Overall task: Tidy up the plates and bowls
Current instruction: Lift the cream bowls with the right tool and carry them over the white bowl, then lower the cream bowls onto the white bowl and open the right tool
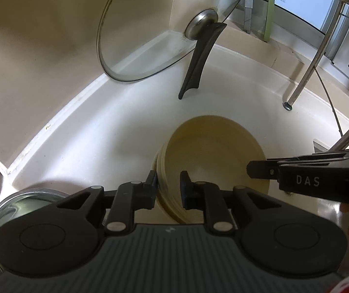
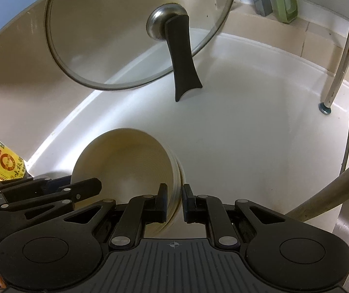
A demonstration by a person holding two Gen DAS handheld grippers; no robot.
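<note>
The stack (image 1: 213, 151) of cream bowls sits at lower centre of both views on the white counter (image 1: 116, 127). The left gripper (image 1: 168, 185) and right gripper (image 2: 174, 201) each straddle opposite rims; whether the pads pinch or merely bracket them, I cannot tell. To lift well, squeeze both evenly, rise together, keep the stack level, and stay below the leaning glass lid (image 1: 159, 24) at upper centre.

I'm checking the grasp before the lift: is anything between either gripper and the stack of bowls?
Nothing visible. The left gripper straddles the left rim of the bowl stack, and the right gripper straddles its right rim. The glass lid leans against the wall behind.
</note>
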